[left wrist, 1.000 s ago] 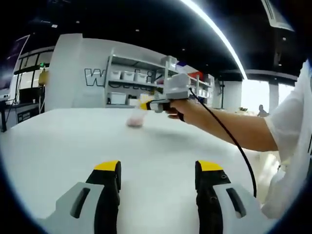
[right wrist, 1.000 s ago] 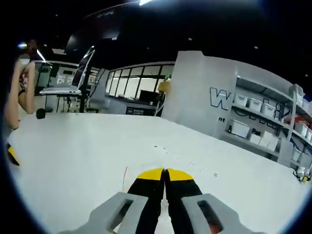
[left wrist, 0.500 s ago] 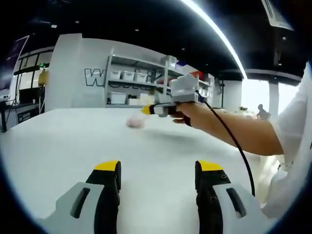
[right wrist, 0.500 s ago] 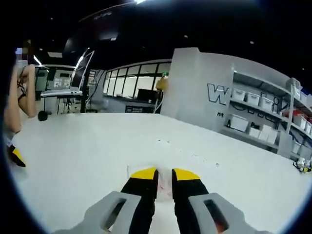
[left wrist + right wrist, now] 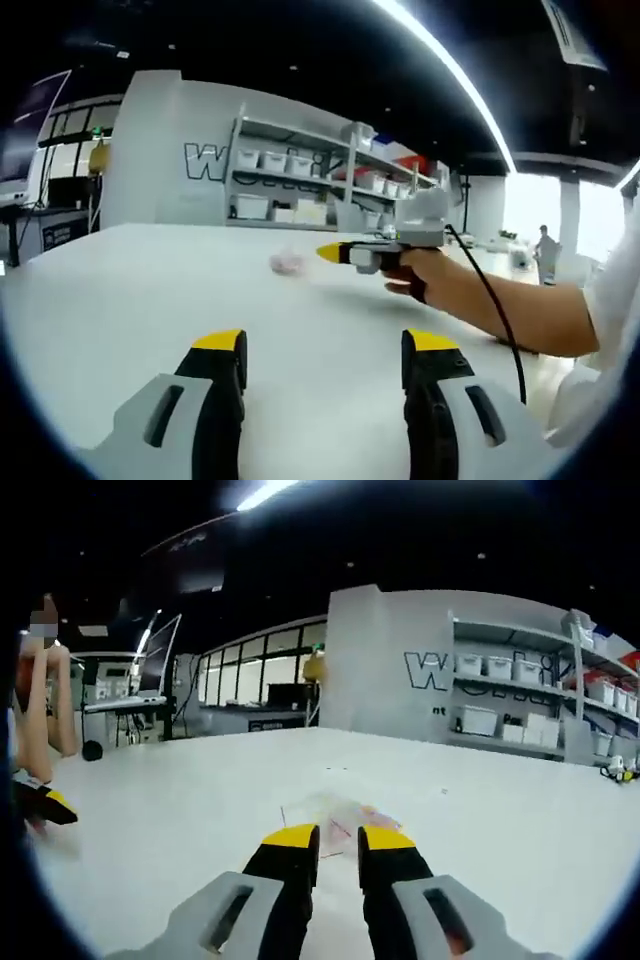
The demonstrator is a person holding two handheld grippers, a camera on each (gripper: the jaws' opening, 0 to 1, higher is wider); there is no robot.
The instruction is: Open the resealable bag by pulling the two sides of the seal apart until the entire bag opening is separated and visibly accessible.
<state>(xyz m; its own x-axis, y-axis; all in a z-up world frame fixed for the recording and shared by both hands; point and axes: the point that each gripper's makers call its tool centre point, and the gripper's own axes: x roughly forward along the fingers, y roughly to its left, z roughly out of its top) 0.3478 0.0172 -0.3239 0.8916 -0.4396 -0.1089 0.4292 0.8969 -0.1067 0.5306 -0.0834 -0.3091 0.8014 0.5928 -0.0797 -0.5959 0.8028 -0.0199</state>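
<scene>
Right tongs (image 5: 337, 835) parted and backed off bag (image 5: 330, 810), white table (image 5: 140, 290) around.

White counter (image 5: 130, 310), clear bag (image 5: 330, 812) with pinkish contents, left gripper (image 5: 325, 350) and right gripper (image 5: 337, 840) black, yellow-tipped, grey-bodied, grey shelf (image 5: 300, 190) of white bins.
</scene>
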